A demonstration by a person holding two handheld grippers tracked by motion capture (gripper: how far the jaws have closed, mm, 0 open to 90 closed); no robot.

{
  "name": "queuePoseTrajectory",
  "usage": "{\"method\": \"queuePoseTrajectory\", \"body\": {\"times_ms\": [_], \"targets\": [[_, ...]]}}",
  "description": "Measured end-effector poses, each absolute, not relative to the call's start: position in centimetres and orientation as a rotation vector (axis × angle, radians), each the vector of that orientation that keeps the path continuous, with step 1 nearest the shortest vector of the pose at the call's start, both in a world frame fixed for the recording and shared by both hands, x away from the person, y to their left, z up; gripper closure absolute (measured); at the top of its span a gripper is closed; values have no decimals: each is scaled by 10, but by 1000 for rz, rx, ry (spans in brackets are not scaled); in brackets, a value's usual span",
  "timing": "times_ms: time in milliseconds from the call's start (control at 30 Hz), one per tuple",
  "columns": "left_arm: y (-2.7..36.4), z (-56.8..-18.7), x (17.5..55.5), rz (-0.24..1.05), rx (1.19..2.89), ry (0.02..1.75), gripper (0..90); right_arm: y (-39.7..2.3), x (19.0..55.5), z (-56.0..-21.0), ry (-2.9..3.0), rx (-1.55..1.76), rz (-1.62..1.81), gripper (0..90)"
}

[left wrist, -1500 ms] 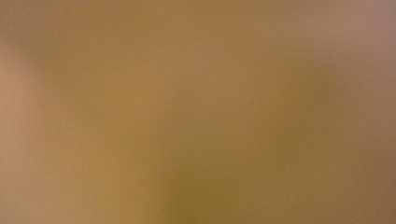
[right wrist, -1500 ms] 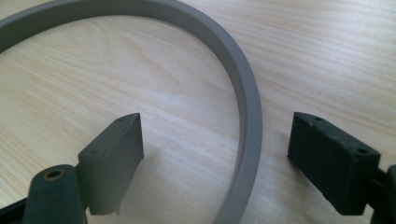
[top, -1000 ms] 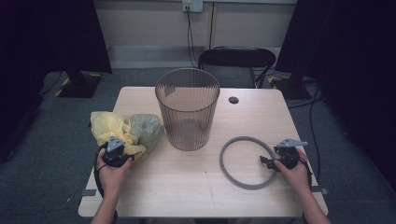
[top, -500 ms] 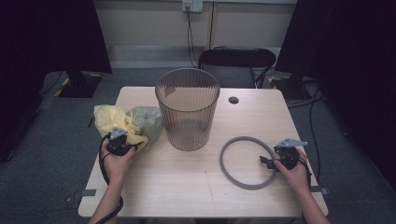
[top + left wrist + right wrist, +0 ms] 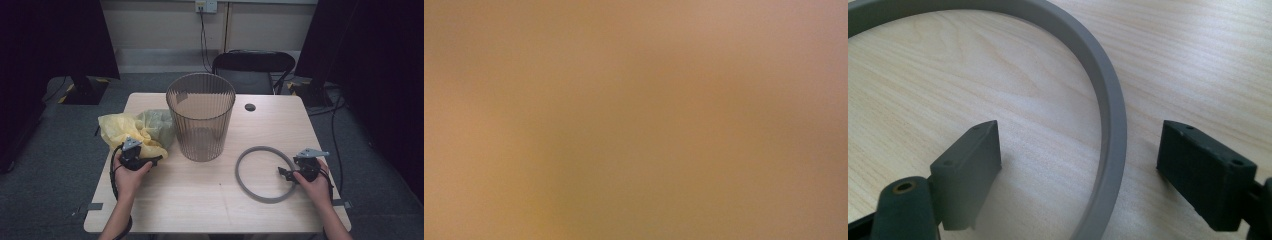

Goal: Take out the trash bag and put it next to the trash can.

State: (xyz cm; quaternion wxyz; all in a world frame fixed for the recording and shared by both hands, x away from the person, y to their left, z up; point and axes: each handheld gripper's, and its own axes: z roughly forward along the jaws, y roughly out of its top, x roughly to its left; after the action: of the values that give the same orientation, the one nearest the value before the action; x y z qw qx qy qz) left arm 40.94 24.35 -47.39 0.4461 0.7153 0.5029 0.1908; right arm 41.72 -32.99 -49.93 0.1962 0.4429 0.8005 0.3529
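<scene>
A crumpled yellow plastic bag with a paler green part lies at the table's left, beside a ribbed translucent bin. My left gripper points into the bag's near edge, and its jaws have just been opening. They are hidden by the plastic, which lies blurred yellow-brown over the left gripper view. A grey ring lies flat at the right. My right gripper stands open astride the ring's rim, with neither of its pads touching it.
The wooden table has a small dark hole near its far edge. A black chair stands behind it. Cables trail on the grey floor at the right, and dark curtains hang on both sides.
The left hand has shifted slightly toward the bin along the bag's near edge, and the bag's folds have shifted a little. The right hand and the ring have stayed put.
</scene>
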Motion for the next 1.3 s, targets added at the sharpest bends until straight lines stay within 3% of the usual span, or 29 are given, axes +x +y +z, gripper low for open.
{"method": "queuePoseTrajectory", "body": {"times_ms": [1300], "targets": [[248, -492, 343, 481, 1948, 1227, 213, -330, 417, -499, 2243, 1241, 984, 166]]}}
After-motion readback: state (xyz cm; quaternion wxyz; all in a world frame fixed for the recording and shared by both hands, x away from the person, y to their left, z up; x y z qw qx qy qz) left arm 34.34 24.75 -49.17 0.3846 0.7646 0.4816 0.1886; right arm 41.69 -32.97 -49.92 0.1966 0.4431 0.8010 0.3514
